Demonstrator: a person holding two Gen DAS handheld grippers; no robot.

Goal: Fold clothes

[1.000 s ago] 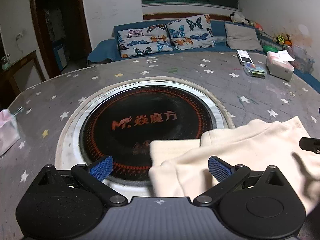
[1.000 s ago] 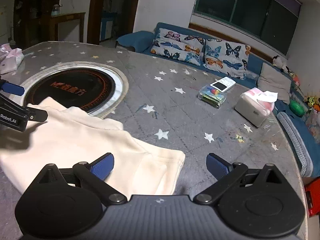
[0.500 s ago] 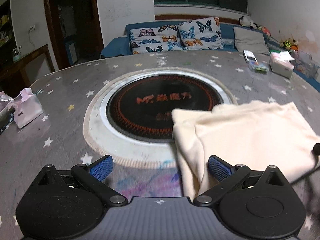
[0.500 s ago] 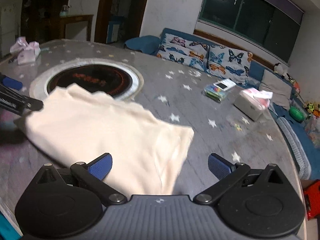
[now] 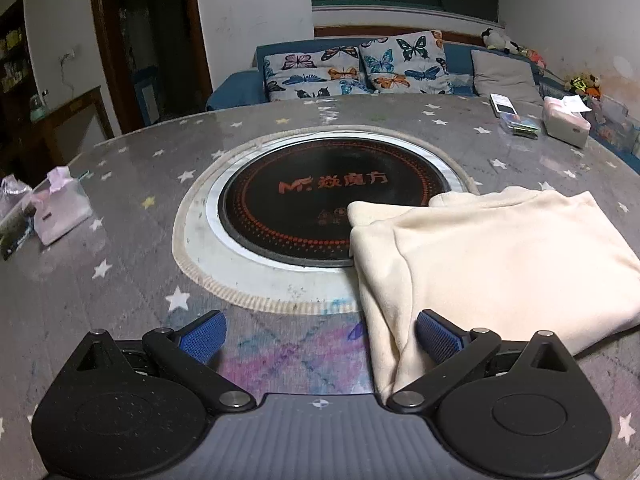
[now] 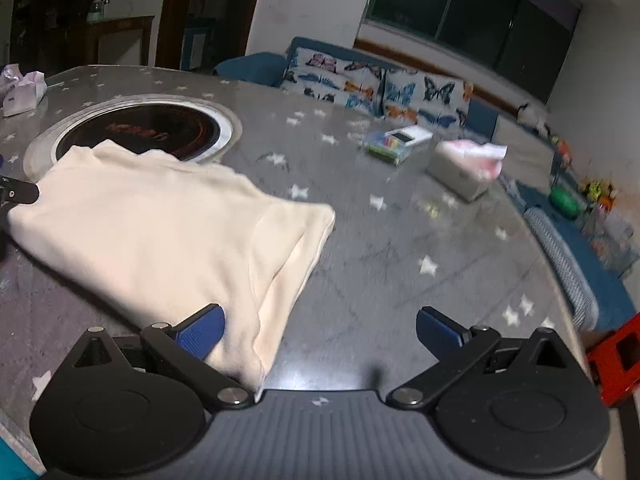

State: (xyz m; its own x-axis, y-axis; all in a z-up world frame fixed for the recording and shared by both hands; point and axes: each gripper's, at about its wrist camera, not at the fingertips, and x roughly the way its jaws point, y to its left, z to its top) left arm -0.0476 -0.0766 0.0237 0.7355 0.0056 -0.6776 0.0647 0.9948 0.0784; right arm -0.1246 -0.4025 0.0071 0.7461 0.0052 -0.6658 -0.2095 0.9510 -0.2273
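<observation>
Holding both sets of jaws spread at the near corners of the folded cream garment, lower right on the desk, I'm poised for another fold.

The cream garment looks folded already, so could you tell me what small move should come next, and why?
Probably draw both grippers back. The cream garment lies folded on the table, and the left gripper and right gripper are open, holding nothing.
</observation>
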